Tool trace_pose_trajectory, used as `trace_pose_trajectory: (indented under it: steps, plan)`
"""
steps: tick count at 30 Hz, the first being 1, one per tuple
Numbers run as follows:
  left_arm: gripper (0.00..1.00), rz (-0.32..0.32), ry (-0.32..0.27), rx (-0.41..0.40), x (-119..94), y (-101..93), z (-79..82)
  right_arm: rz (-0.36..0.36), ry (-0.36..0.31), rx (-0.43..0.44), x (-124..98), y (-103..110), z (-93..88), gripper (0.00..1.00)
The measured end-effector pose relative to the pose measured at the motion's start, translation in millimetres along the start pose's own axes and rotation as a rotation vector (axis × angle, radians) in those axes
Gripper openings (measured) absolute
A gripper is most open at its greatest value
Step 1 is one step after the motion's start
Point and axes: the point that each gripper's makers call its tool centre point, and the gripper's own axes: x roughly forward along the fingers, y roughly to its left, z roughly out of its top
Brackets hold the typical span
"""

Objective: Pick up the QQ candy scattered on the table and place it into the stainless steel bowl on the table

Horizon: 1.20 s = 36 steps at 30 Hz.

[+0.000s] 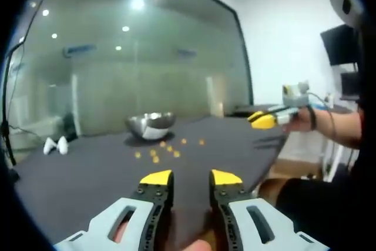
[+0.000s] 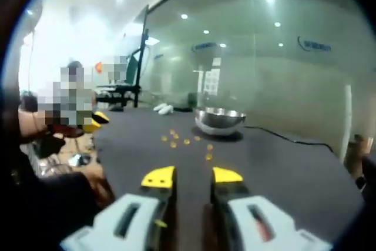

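In the left gripper view, the left gripper hangs above the near part of the dark table with its 2 yellow-tipped jaws apart and nothing between them. Farther along the tabletop, the stainless steel bowl stands upright, and the orange QQ candies lie loose just in front of it, apart from each other and none of them inside the jaws. A small white object lies near the table's far left edge, in front of a glass wall. At the right of this view, the right gripper is held in a person's hand over the table's edge. In the right gripper view, that gripper's jaws also stand apart and empty above the tabletop, bowl and candies ahead of them.
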Motion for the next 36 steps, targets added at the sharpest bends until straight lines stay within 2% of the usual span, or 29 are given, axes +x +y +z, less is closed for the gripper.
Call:
trace_pose_trajectory:
  steps: [6, 11, 15, 32, 33, 34, 36]
  plan:
    - [0.26, -0.002, -0.004, 0.004, 0.2, -1.7, 1.9, 0.003, -0.006, 0.01, -2.8, 1.4, 0.7, 0.23]
    - [0.26, -0.008, 0.0, 0.011, -0.2, -3.6, 1.4, -0.001, 0.015, 0.001, -3.8, 1.8, -5.3, 0.22]
    - [0.26, -0.016, -0.004, 0.013, -0.8, -6.1, 2.6, 0.003, -0.002, 0.024, -5.4, 2.4, -3.6, 0.21]
    - [0.27, -0.022, -0.003, 0.024, -1.2, -6.2, 3.5, 0.003, 0.013, 0.06, -3.7, -0.9, -10.4, 0.21]
    - [0.28, -0.032, -0.025, -0.017, -1.9, -8.4, 8.5, 0.002, 0.016, 0.058, -3.2, -0.9, -10.9, 0.21]
    - [0.28, -0.036, -0.044, -0.021, -3.5, -8.2, 13.2, 0.002, 0.019, 0.058, -2.9, -1.1, -11.0, 0.21]
    - [0.28, -0.034, -0.046, -0.012, -5.1, -7.2, 14.8, 0.004, 0.02, 0.058, -2.6, -1.4, -11.1, 0.21]
